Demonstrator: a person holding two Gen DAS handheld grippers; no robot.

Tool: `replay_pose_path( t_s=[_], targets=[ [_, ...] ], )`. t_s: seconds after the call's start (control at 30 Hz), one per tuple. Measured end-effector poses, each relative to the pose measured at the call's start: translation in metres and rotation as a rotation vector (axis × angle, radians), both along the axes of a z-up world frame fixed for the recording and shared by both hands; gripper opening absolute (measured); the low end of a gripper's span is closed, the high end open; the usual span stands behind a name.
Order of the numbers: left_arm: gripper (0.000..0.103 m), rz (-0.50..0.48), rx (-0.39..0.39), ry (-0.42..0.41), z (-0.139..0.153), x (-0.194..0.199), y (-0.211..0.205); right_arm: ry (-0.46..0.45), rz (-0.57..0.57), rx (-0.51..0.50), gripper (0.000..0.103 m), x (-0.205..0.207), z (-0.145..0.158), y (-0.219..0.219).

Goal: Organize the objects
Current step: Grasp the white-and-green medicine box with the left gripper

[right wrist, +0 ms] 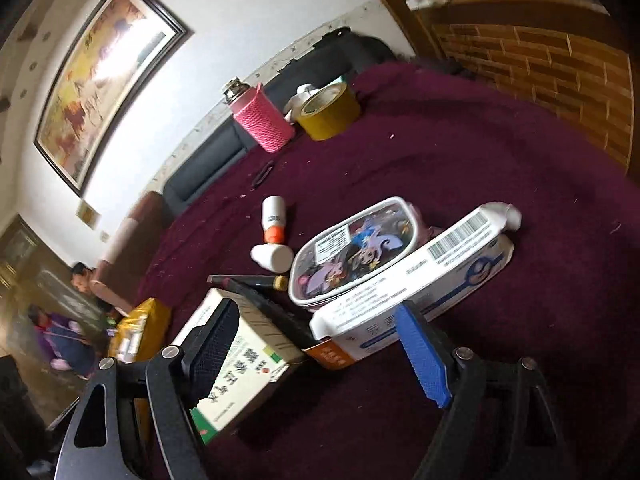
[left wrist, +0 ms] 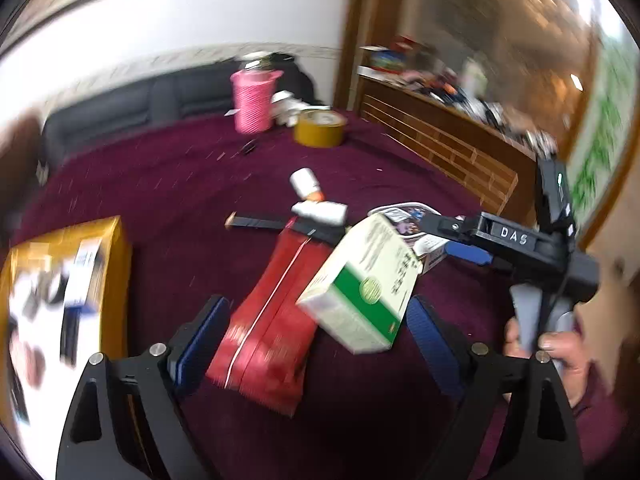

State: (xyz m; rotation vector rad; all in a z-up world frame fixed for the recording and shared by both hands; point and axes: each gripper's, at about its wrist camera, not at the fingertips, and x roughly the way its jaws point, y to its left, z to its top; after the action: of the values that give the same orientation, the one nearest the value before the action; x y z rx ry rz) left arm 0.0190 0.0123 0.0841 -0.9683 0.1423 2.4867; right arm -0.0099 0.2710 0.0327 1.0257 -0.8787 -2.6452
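Note:
On the maroon cloth, a green-and-white box [left wrist: 360,288] lies tilted across a red packet [left wrist: 268,336]. Both show between the wide-apart blue pads of my left gripper [left wrist: 318,344], which is open and touches neither. My right gripper [left wrist: 444,236] reaches in from the right, held by a hand [left wrist: 556,344]. In the right wrist view, my right gripper [right wrist: 320,348] is open in front of a white barcoded box [right wrist: 400,288]. The green-and-white box [right wrist: 240,356] is behind its left finger. A cartoon-printed case [right wrist: 352,252] leans on the white box.
Two small white bottles [right wrist: 274,216] [right wrist: 272,256] and a dark pen [right wrist: 248,280] lie behind the boxes. A pink bottle [right wrist: 264,120] and a yellow tape roll [right wrist: 328,112] stand far back. A yellow carton [left wrist: 64,280] is at the left. A wooden cabinet [left wrist: 440,144] borders the right.

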Motion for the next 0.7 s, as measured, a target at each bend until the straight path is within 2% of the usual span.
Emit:
replay_pose_path(
  t_s=[0.13, 0.23, 0.33, 0.4, 0.47, 0.53, 0.6, 0.63, 0.7],
  targets=[
    [0.091, -0.101, -0.087, 0.0, -0.01, -0.018, 0.038, 0.014, 0.004, -0.035, 0.085, 0.004, 0.001, 0.004],
    [0.091, -0.117, -0.162, -0.021, -0.023, -0.033, 0.059, -0.001, -0.002, -0.077, 0.086, 0.004, -0.004, 0.01],
    [0.091, -0.137, -0.199, -0.05, -0.034, -0.039, 0.072, -0.01, -0.008, -0.101, 0.086, 0.002, -0.006, 0.013],
    [0.088, -0.174, -0.174, -0.077, -0.036, -0.035, 0.078, -0.013, -0.012, -0.108, 0.086, 0.002, -0.007, 0.014],
    [0.088, -0.213, -0.131, -0.058, -0.028, -0.024, 0.082, -0.016, -0.016, -0.111, 0.086, 0.002, -0.007, 0.014],
    [0.088, -0.296, -0.028, -0.069, -0.015, -0.011, 0.081, -0.021, -0.015, -0.117, 0.086, 0.002, -0.008, 0.014],
    [0.088, -0.38, 0.065, -0.122, -0.006, -0.003, 0.081, -0.026, -0.026, -0.124, 0.086, 0.003, -0.01, 0.017],
    [0.088, -0.409, 0.087, -0.144, -0.005, 0.0, 0.083, -0.031, -0.03, -0.131, 0.086, 0.003, -0.011, 0.018],
    [0.088, -0.391, 0.05, -0.127, -0.007, 0.003, 0.086, -0.046, -0.032, -0.152, 0.087, 0.001, -0.015, 0.021]
  ],
)
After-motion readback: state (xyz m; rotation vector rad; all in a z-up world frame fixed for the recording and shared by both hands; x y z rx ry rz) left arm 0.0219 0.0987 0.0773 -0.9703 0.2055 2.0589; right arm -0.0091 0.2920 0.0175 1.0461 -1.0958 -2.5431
